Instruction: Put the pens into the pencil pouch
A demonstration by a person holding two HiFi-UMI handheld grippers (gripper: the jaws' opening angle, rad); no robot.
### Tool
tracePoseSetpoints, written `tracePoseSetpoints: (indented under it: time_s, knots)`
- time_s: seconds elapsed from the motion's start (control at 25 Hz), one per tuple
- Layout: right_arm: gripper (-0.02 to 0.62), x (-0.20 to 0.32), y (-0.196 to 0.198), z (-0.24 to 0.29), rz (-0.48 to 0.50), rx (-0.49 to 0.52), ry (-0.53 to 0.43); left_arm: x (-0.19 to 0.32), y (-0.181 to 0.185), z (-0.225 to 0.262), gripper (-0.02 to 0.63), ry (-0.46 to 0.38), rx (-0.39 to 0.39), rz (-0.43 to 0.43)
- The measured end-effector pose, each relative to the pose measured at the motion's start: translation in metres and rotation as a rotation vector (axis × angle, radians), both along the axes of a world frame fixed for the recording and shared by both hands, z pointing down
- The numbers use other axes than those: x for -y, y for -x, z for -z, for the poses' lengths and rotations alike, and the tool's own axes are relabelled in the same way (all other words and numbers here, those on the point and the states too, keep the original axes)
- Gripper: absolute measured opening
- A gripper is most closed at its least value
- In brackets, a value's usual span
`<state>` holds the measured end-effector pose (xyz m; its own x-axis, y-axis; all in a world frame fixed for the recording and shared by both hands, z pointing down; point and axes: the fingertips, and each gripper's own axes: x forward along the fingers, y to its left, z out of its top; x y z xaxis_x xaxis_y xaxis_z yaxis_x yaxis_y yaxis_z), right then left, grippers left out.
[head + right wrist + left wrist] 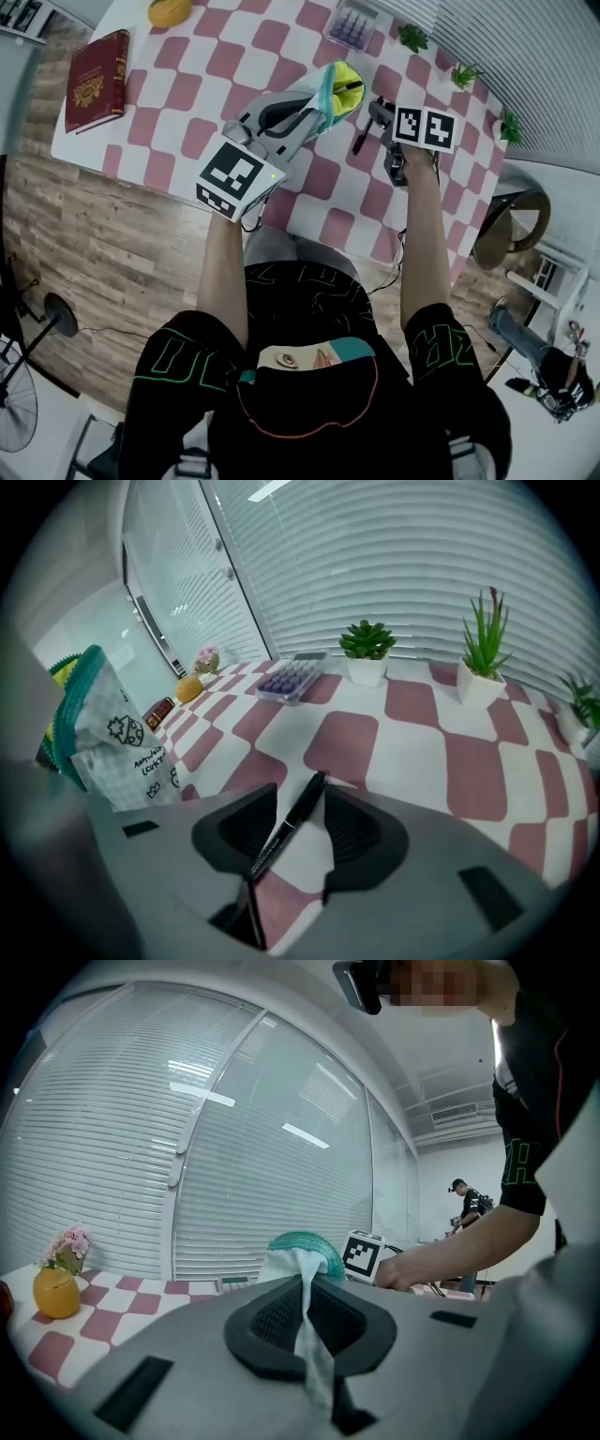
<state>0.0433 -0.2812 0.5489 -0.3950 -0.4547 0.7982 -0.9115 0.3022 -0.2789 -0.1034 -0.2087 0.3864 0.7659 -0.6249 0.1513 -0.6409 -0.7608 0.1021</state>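
Pencil pouch (336, 89) hung over mid table (187, 84), mouth gaping, yellow inside showing. L tongs (305, 1312) were clamped tight on a fold of its white lining, w/ the teal zip edge just past the jaws. R tongs (302, 808) stood just R of the pouch, tipped down at the check cloth, jaws spread wide. A black pen (288, 825) lay btwn them on the table, not gripped. Pen was just R of the pouch mouth.

Room: open cloth ran R of the pouch and beyond the pen. It reached a row of small potted plants (481, 667) along the far R edge, under the blinds (422, 564). A clear box of purple bits (291, 679) stood behind the pouch near the back edge, apart from it. A red book (97, 80) lay well L of the pouch by the L edge. A yellow vase (169, 11) sat back-L of the pouch at the back edge. The near table edge ran close below the pouch, both forearms crossing it. L tongs' body covered the cloth on the pouch's near-L side.
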Motion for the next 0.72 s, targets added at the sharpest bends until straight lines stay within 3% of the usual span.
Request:
tracePoseSetpoints:
  time_s: [0.32,0.48,0.72]
  knots:
    - [0.146,0.005,-0.004,-0.011,-0.067,-0.055,0.083,0.004,0.004,-0.004,0.000,0.004,-0.016,-0.026]
    - [0.103,0.005,-0.008,-0.013,-0.088,-0.101,0.110,0.005,0.006,-0.006,-0.002,0.005,-0.011,-0.027]
    - [0.071,0.002,-0.007,-0.014,-0.083,-0.086,0.114,0.007,0.008,-0.009,-0.002,0.015,0.011,-0.025]
